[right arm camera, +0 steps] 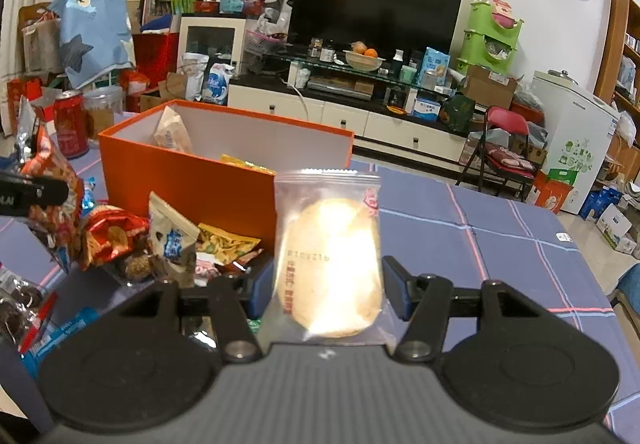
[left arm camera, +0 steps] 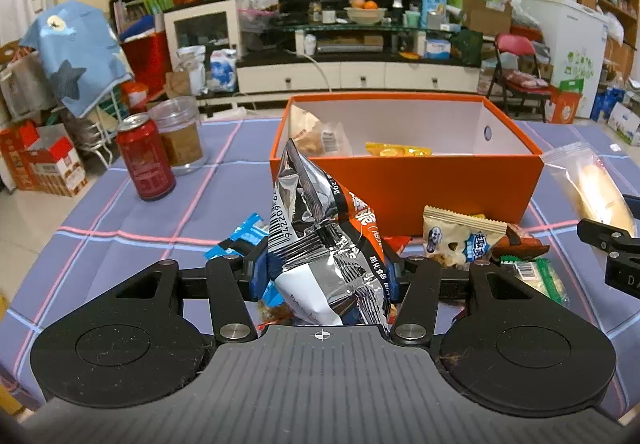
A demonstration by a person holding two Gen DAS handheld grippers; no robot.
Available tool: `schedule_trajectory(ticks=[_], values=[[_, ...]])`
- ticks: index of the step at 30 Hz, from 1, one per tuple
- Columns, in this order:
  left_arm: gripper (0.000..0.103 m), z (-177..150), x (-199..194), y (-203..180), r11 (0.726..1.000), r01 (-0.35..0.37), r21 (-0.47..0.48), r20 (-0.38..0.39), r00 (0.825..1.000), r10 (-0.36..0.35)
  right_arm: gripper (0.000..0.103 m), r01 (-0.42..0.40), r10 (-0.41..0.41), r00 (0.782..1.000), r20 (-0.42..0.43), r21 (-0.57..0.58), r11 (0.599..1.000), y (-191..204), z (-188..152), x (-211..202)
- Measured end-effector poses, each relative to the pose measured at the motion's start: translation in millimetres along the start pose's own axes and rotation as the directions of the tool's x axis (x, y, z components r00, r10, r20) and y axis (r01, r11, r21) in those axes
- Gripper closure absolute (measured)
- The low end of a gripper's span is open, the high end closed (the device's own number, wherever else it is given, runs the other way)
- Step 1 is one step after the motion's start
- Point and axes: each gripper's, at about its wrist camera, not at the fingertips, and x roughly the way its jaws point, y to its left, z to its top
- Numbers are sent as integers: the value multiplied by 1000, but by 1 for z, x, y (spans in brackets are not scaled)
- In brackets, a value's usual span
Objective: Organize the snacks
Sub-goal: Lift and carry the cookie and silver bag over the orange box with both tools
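Observation:
My left gripper (left arm camera: pixel 324 272) is shut on a silver and orange snack bag (left arm camera: pixel 320 244), held upright in front of the orange box (left arm camera: pixel 400 187). The box holds a bread packet (left arm camera: pixel 316 137) and a yellow packet (left arm camera: pixel 396 151). My right gripper (right arm camera: pixel 326 284) is shut on a clear bag with a round pastry (right arm camera: pixel 330 264), held above the table to the right of the orange box (right arm camera: pixel 192 183). That pastry bag also shows in the left wrist view (left arm camera: pixel 588 183). Several loose snack packets (right arm camera: pixel 168 244) lie in a heap before the box.
A red can (left arm camera: pixel 145 159) and a clear jar (left arm camera: pixel 178 135) stand on the blue checked tablecloth (left arm camera: pixel 120 228) to the left of the box. A white snack packet (left arm camera: pixel 460 240) and a green packet (left arm camera: pixel 540 276) lie at the right. Cloth (right arm camera: pixel 500 244) extends right.

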Motion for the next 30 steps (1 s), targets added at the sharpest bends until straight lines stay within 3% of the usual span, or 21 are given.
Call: schedule_trajectory(ticks=[30], values=[[80,-3,-13,4,1000,13,-4,31,999,-13,42,-5,5,1000,3,12,1000,-3,0,1]])
